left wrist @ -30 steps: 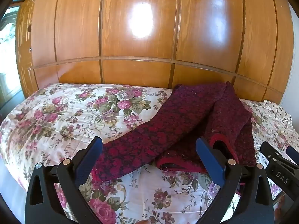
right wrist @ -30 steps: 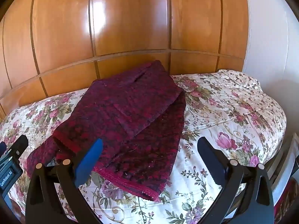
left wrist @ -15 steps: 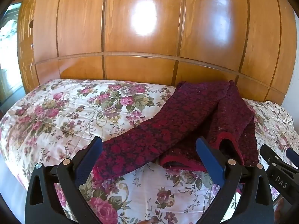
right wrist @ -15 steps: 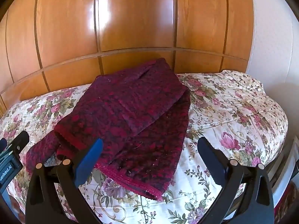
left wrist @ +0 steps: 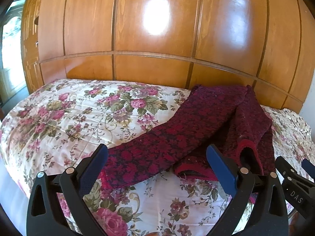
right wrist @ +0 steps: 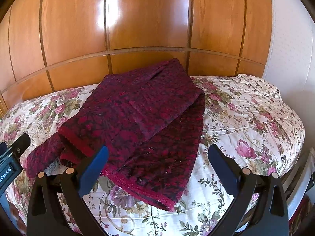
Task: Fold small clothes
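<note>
1. Both grippers hang empty with jaws spread wide: the left gripper (left wrist: pixel 157 157) over the near edge of the bed, the right gripper (right wrist: pixel 157 157) just beside it, and neither touches cloth.
2. Lying on the floral bedspread (left wrist: pixel 65 118), the dark red patterned garment (right wrist: pixel 141 118) runs from the near edge of the bed back to the wooden headboard (right wrist: pixel 147 19), which its far end touches.
3. One long sleeve (left wrist: pixel 167 145) stretches off the garment toward the left gripper; the other sleeve is folded across the body, its red cuff (right wrist: pixel 72 139) open toward the near edge.
4. It looks like a thick, soft knit: limp, fairly light, not slippery and not fragile. It should sag when lifted and hold a crease poorly, so folds probably need pressing flat.
5. Best holds, I judge, are the firmer trimmed edges: the end of the stretched sleeve for the left gripper, the red-edged hem (right wrist: pixel 141 192) nearest the right gripper.
6. Pinching the top layer alone could drag the layers beneath askew.
</note>
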`<state>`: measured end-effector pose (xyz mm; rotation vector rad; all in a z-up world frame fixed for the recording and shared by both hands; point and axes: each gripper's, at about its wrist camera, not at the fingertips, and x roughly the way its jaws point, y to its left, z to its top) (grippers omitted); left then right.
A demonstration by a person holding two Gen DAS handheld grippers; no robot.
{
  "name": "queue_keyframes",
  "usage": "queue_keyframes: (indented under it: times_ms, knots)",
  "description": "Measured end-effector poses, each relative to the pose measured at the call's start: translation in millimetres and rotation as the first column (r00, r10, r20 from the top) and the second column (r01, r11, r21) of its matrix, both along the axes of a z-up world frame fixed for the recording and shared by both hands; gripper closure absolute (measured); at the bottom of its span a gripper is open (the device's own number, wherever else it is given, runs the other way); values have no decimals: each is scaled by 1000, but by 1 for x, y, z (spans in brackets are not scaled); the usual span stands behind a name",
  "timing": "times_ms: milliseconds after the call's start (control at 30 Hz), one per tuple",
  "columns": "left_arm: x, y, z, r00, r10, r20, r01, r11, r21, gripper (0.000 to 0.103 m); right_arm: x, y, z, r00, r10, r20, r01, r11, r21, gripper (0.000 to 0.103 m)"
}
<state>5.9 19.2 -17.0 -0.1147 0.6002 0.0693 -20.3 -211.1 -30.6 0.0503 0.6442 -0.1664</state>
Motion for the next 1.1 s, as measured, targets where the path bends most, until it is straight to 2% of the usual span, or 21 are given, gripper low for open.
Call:
queue_keyframes:
  times_ms: [1100]
  knots:
    - [13,25,-10,997,61,-47,-62,997,-39,4,14,22,-7,997,80,-18,-80,997,-24,2]
